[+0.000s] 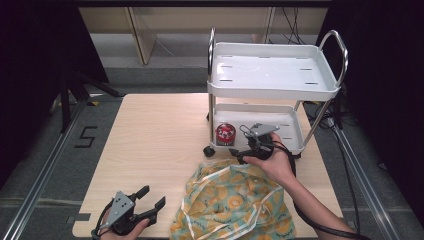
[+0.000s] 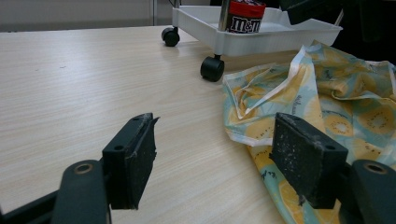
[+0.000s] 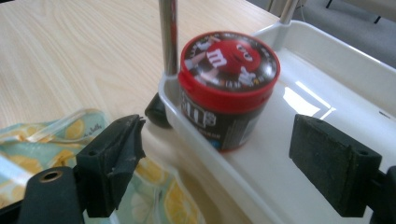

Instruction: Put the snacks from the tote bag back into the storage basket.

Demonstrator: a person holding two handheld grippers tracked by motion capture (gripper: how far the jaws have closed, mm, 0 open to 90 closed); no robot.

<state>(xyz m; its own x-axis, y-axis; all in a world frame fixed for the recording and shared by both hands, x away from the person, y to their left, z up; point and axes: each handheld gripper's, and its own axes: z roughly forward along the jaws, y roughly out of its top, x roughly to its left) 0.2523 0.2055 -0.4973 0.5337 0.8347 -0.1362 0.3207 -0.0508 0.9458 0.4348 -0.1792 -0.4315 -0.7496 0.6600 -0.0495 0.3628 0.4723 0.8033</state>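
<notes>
A red-lidded M&M's candy tub stands in the lower tray of a small white two-shelf cart on the wooden table. My right gripper hovers at the tray's front edge, jaws open, a short way from the tub and holding nothing. A yellow and teal fruit-print cloth bag lies crumpled near the front edge. My left gripper rests open at the front left, just left of the bag.
The cart's black casters stand on the table behind the bag. Its top shelf holds nothing, and chrome handles rise at both ends. The table's left half is bare wood. Floor rails run alongside.
</notes>
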